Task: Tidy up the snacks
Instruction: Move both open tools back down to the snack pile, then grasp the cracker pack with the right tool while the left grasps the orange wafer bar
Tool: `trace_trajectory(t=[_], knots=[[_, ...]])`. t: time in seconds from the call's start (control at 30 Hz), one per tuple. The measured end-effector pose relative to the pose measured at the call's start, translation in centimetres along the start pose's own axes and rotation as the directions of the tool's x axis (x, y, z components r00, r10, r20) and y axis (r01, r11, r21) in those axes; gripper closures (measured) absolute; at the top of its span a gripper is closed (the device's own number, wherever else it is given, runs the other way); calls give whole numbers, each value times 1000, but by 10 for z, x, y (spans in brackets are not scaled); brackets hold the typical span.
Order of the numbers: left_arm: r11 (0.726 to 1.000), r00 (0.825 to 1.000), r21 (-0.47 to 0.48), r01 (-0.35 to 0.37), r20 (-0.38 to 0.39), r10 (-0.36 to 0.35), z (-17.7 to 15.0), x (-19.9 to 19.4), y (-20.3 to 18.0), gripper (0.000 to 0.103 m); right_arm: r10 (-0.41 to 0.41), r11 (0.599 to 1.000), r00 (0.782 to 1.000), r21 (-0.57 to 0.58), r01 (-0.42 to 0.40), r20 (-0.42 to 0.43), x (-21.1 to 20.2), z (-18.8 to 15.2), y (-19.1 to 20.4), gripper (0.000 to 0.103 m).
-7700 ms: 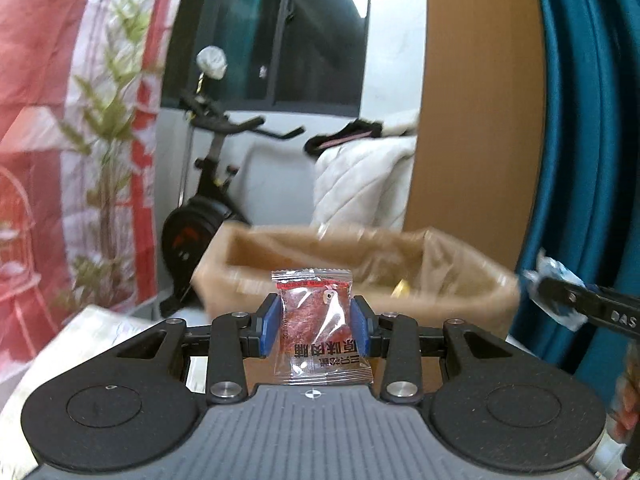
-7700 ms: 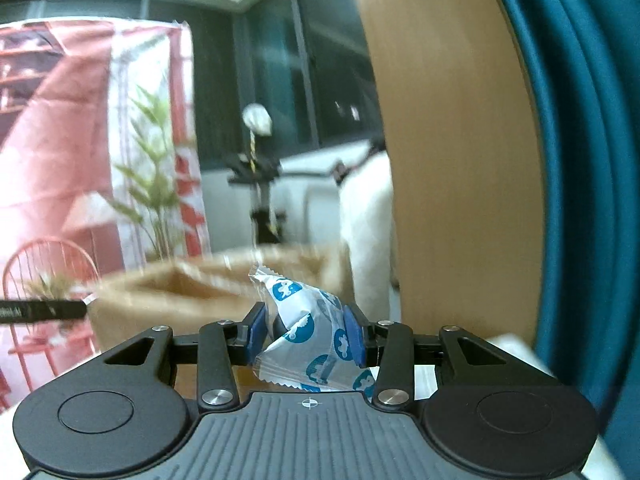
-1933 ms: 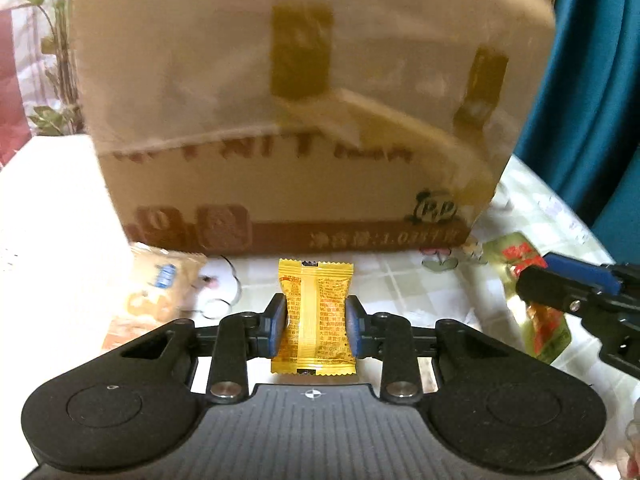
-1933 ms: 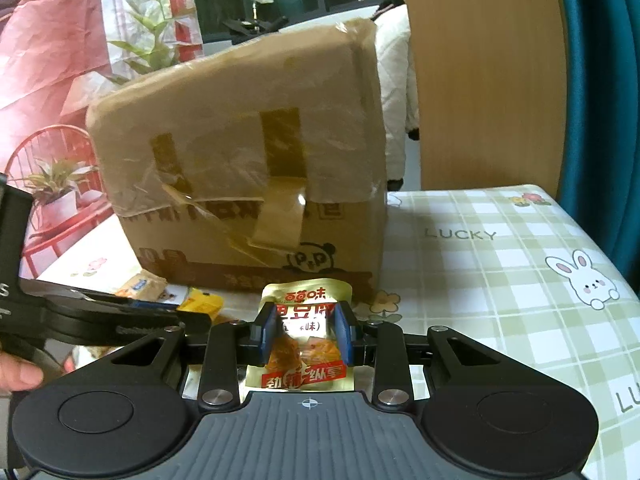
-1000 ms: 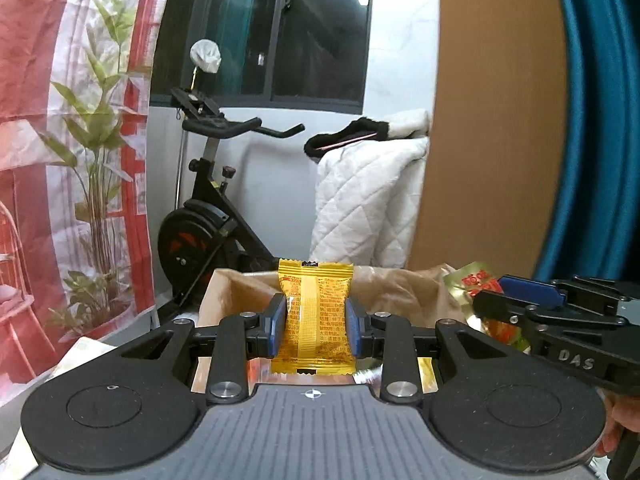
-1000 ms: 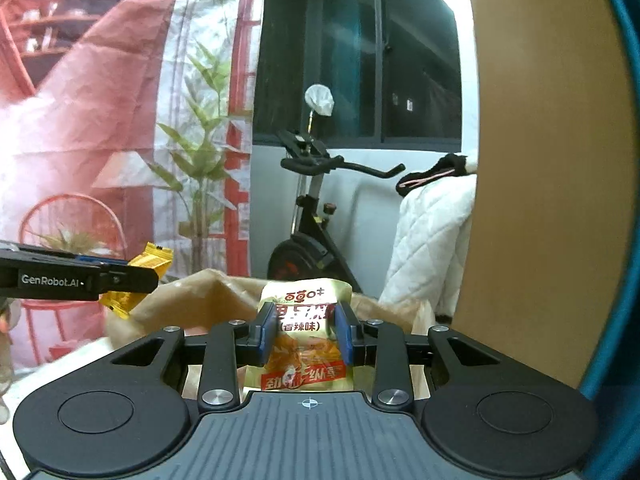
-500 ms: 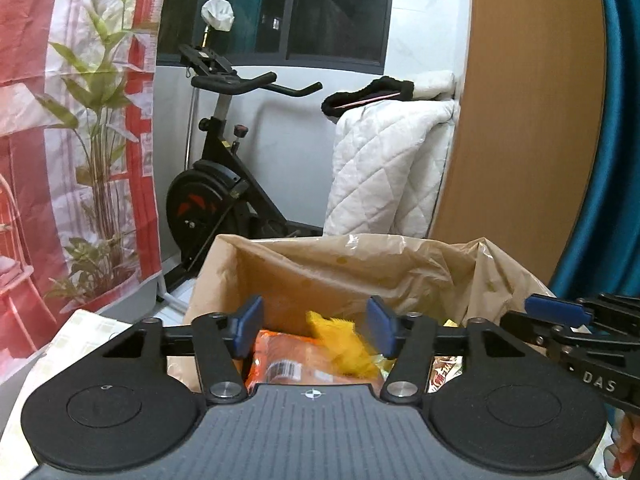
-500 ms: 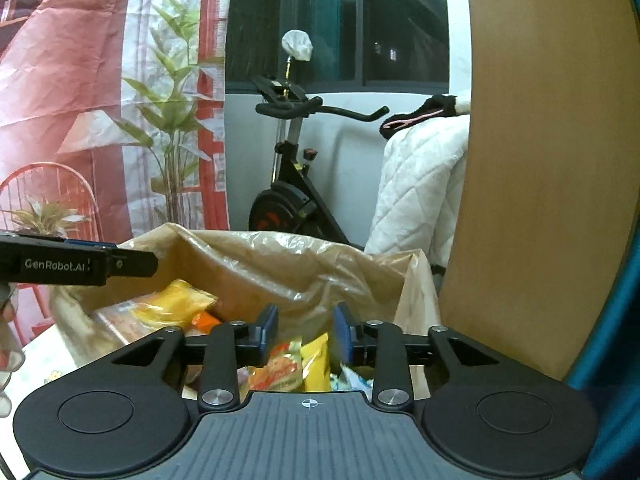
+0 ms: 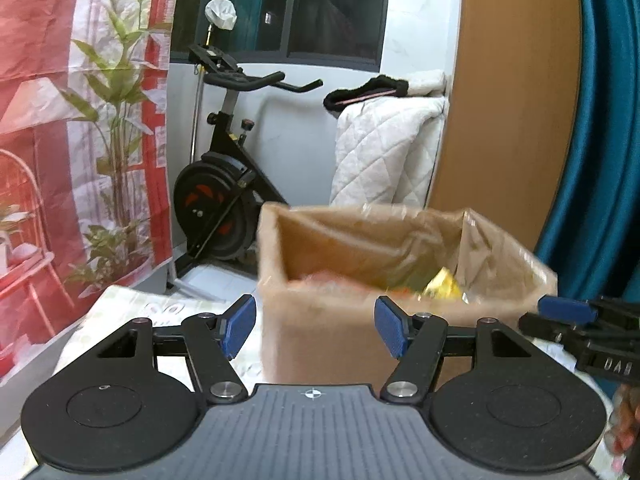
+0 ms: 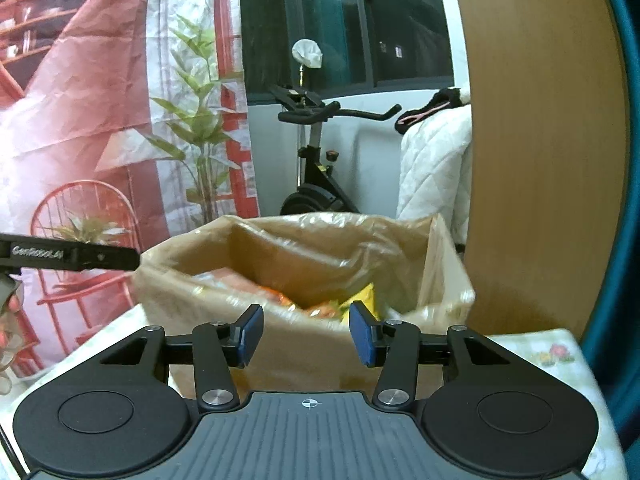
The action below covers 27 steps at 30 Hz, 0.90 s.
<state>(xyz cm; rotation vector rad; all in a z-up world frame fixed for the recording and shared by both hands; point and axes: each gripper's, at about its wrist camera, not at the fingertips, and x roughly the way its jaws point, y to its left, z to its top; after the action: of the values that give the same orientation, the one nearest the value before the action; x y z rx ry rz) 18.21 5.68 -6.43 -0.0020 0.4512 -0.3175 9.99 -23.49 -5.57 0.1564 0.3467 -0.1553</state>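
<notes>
Above the tabletop [image 10: 560,356], both grippers, left [image 9: 316,330] and right [image 10: 306,334], hung empty, jaws opening with nothing between them; several snacks [image 10: 320,304] lay in the box [image 10: 312,352]; what remained outside went unseen.

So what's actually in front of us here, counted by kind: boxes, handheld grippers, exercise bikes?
Open brown cardboard box holding snack packets: 1
Black handheld grippers, empty, jaws opening: 2 (left gripper, right gripper)
Black exercise bike: 1
Total: 4
</notes>
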Motion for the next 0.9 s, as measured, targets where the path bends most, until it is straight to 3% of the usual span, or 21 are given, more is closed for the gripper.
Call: trace_trajectory(t=[0.17, 0.4, 0.63, 0.77, 0.9], knots=[[1000, 999, -2, -10, -50, 10, -30, -11, 17, 35, -1, 1000, 1000, 10, 2, -28, -10, -26, 7, 57], [1000, 991, -24, -11, -130, 7, -71, 4, 33, 35, -30, 997, 991, 65, 39, -131, -8, -82, 9, 52], [1000, 984, -13, 11, -179, -13, -101, 23, 35, 35, -80, 983, 948, 131, 126, -308, 5, -152, 15, 51], [1000, 982, 6, 15, -190, -14, -115, 30, 34, 35, -128, 974, 919, 129, 188, -372, 9, -178, 24, 50], [1000, 979, 18, 17, -206, -13, -123, 37, 31, 35, -155, 964, 908, 142, 225, -389, 12, -190, 23, 42]])
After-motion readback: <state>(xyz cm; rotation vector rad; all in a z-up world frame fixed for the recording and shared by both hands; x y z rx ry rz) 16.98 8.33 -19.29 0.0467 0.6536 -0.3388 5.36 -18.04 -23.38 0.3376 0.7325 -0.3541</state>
